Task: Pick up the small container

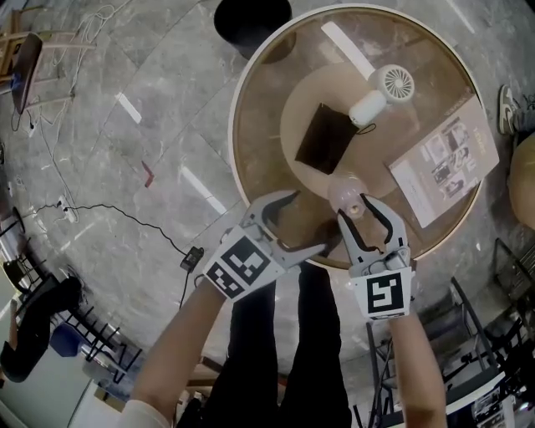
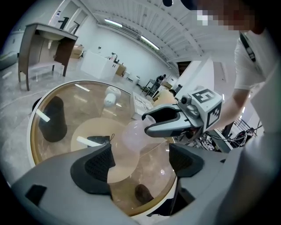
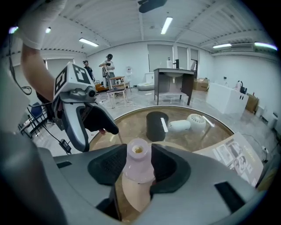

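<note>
Small container (image 3: pixel 138 151), a pale pink translucent bottle with a narrow neck, stands close to the near edge of the round glass table (image 1: pixel 242 100). Only the right gripper view looks down into its mouth, where something yellowish shows. That view also shows its neck wedged between the two dark pads of the right gripper (image 3: pixel 138 169), with no gap on either side, so the jaws are clamped on it.

From the side, the left gripper view shows what the other views hide: the container's (image 2: pixel 131 134) rounded, see-through body below the neck, with the right gripper (image 2: pixel 149 123) hooked round the top. Whether its base is on the glass I cannot tell.

The head view gives the layout. The container (image 1: pixel 345 195) sits at the tips of the right gripper (image 1: pixel 353 207), while the left gripper (image 1: pixel 305 221) hangs just beside it. The left gripper's (image 2: pixel 140 162) own view shows its jaws spread wide, with only the glass tabletop between them.

Farther out on the table lie a black pouch (image 1: pixel 324 138), a small white fan (image 1: pixel 380 92) and a printed brochure (image 1: pixel 443 159) at the right rim. A black cylinder (image 1: pixel 251 21) stands at the far edge of the table. Two people (image 3: pixel 107 66) stand in the background of the right gripper view alone.
</note>
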Available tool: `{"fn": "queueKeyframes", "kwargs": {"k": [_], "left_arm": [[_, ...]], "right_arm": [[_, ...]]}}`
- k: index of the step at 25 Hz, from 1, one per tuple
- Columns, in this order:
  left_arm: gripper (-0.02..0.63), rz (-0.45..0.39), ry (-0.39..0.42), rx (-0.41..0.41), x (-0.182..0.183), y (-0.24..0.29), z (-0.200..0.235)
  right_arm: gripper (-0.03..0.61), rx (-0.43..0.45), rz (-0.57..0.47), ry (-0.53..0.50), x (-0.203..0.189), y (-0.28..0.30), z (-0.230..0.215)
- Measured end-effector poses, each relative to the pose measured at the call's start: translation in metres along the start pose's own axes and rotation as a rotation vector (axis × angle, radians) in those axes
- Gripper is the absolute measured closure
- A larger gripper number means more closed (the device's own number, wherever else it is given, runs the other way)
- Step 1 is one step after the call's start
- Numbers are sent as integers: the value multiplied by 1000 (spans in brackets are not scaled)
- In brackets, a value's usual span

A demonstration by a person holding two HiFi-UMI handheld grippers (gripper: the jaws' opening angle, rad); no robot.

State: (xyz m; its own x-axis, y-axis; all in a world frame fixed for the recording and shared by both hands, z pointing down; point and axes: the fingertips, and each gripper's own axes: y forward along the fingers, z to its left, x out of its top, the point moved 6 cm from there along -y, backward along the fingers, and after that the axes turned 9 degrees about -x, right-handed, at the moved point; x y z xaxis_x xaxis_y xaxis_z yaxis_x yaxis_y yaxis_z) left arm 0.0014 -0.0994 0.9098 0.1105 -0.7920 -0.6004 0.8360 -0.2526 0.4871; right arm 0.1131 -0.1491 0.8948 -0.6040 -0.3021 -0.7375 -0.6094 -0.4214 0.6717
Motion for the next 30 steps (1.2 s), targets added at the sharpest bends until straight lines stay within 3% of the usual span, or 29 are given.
{"fn": "queueKeyframes", "kwargs": {"k": [3,18,26,30], "left_arm": [[198,-39,-50,-16,3,-2,5],[258,-231,-335,-130,10,4,14],[278,-373,-530,-230,18,9,16],[258,-494,-706,-313,17,14,22]], "right_arm": [[405,-9,-24,-45,1,-1,3],[429,52,-40,11,4,-7,2],[430,110,-34,-34,19,-17,-5],[430,134,-28,-48,30,-27,-8]]}}
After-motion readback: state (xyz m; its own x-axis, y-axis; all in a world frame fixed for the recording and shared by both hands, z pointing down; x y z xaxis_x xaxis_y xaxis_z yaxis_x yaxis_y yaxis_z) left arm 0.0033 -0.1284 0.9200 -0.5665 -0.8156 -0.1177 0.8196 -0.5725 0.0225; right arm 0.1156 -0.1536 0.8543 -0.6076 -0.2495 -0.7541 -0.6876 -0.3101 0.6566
